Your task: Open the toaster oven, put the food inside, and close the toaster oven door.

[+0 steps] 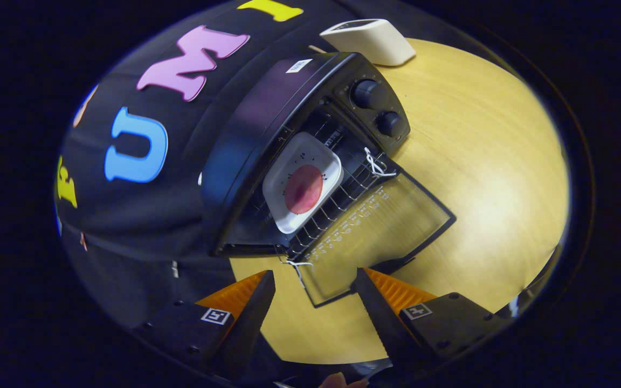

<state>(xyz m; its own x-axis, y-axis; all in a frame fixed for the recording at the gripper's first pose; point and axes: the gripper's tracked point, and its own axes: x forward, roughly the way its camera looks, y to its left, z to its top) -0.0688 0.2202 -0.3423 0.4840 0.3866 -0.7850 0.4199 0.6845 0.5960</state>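
The table (pixel 494 161) spreads beyond the fingers, the oven (pixel 267 124) standing on it ahead. Its door (pixel 386 226) lies folded down flat, the free edge just ahead of the fingertips. A plate (pixel 302 183) with the food (pixel 304 188) sits on the rack inside. The gripper (pixel 313 285) is released, fingers apart and holding nothing. Loading looks done; next is closing, which calls for getting under the door's edge and lifting it.

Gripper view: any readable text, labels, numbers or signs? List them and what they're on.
White printing on the oven door glass: too small to read.
White sticker on the toaster oven top: blurred.
Square markers on the gripper, its jaws open, nothing between them: patterns, no words.
Knobs: no legible marks.
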